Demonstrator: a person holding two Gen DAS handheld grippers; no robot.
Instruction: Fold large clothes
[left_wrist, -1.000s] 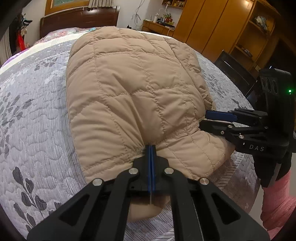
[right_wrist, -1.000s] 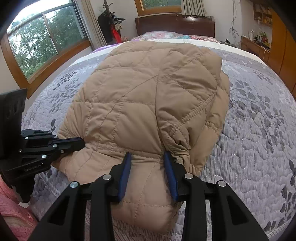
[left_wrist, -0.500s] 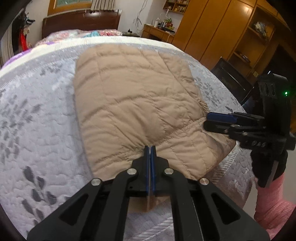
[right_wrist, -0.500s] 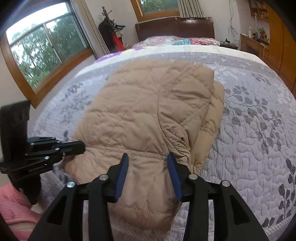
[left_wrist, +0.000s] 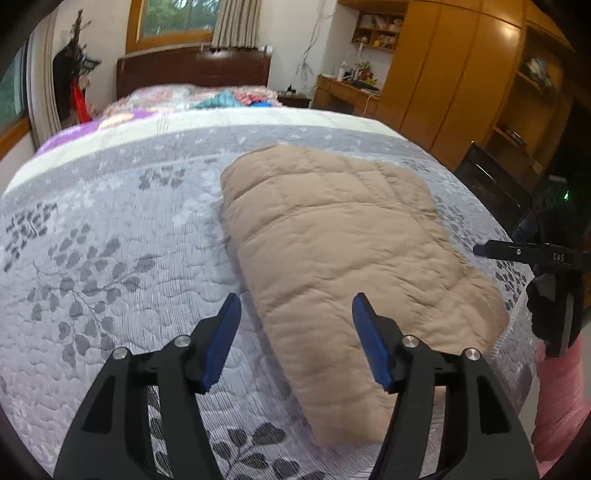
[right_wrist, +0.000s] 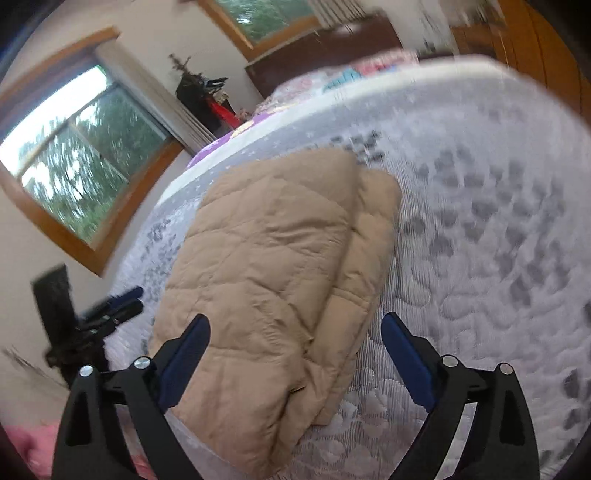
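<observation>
We find the tan quilted jacket (left_wrist: 343, 266) lying folded into a compact oblong on the grey leaf-patterned bedspread (left_wrist: 110, 258), near the foot edge of the bed, with its near end reaching that edge. Its long axis runs from the foot edge toward the headboard (left_wrist: 192, 68), angled slightly across the bed. In the right wrist view the jacket (right_wrist: 266, 280) shows a second layer folded along its right side, so we judge the fold to be largely done.

The left tool (left_wrist: 295, 332) hangs above the bedspread with its jaws spread wide and nothing between them. The jacket lies ahead and to the right of it; the right finger sits over the jacket's left portion, the left finger over bare bedspread. The tool looks down along the jacket's long axis.

The right tool (right_wrist: 295, 350) is likewise spread wide and empty, held above the jacket's near end, which lies directly ahead between the two fingers. This view is blurred and tilted, so we cannot settle the tool's exact height. Each tool shows at the side of the other's view, well apart from the jacket.

We judge the right tool the better placed for any further grasp, since the near end lies centred between its fingers. Any coming move turns on that near end at the foot edge.
</observation>
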